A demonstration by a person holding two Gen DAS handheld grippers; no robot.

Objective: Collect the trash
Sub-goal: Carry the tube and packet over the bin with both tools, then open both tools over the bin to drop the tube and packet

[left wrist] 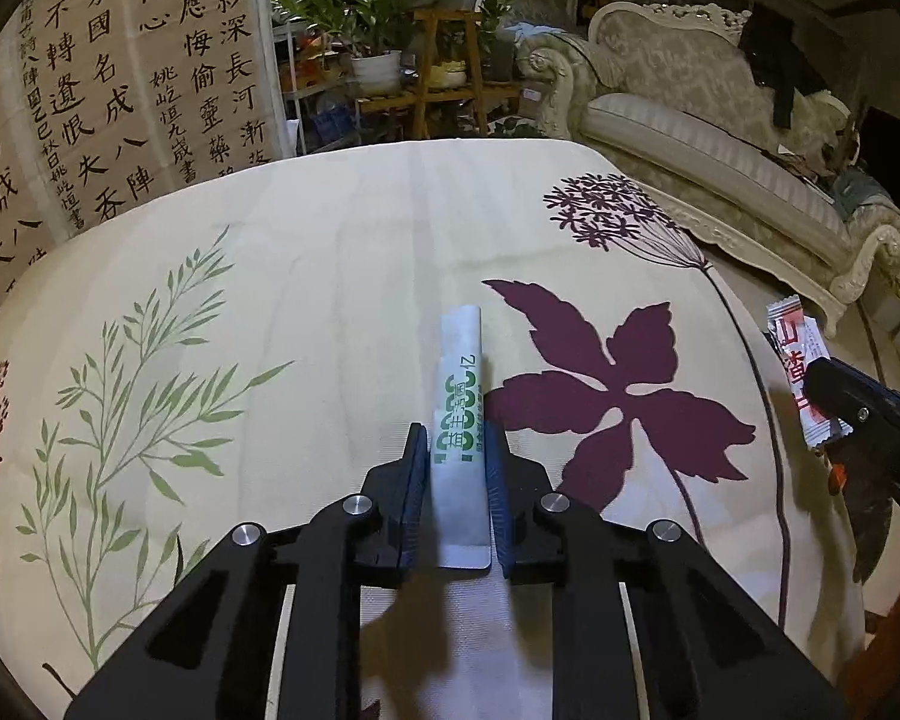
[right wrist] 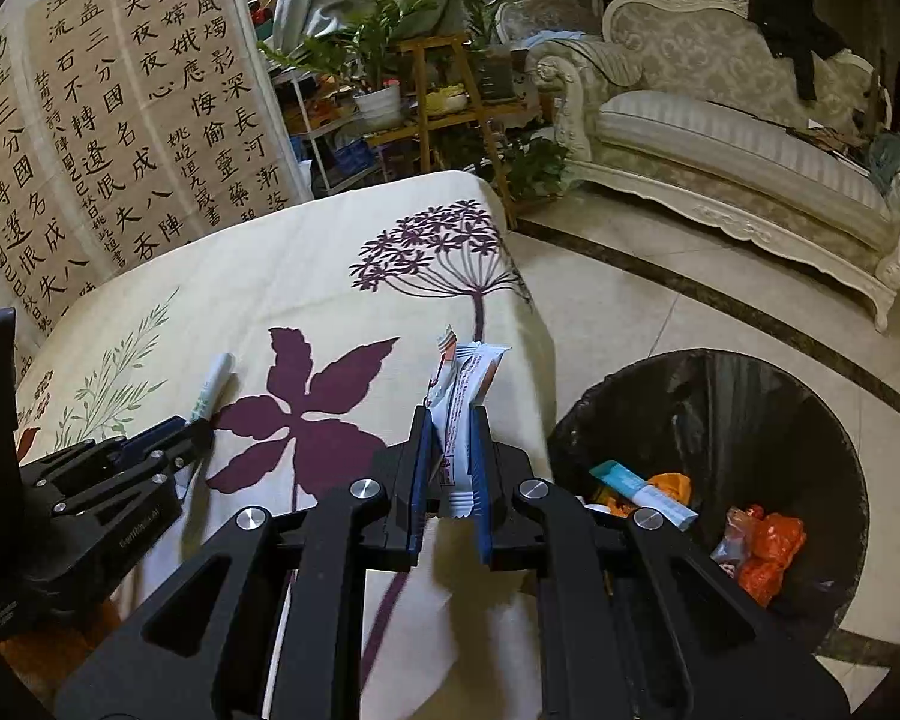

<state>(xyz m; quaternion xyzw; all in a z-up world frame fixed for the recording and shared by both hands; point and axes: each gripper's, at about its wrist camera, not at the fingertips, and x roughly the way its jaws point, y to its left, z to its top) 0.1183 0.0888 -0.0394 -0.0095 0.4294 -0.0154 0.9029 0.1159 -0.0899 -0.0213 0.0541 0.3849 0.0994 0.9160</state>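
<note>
While my right gripper stands clamped on an orange-and-white snack wrapper, the black-lined trash bin waits on the tiled floor just to its right and below, past the table's edge. That wrapper stands upright between the pads, its long axis running forward along my fingers, its top sticking out beyond the tips. Inside the bin already lie a blue-and-white tube and orange plastic scraps.

My left gripper is closed on a white sachet with green print; its jaws press the lower half, and the long axis again runs straight ahead, the far end rising clear of the floral tablecloth. From the right wrist view that gripper sits well to the left, over the middle of the table, with the sachet poking forward from it.

Judging from these views, my right hand is much the nearer to the bin and should need only a short swing rightward to drop its load; the left would have to cross the whole tabletop first. Behind the table stand a calligraphy screen, potted plants and a pale carved sofa.
</note>
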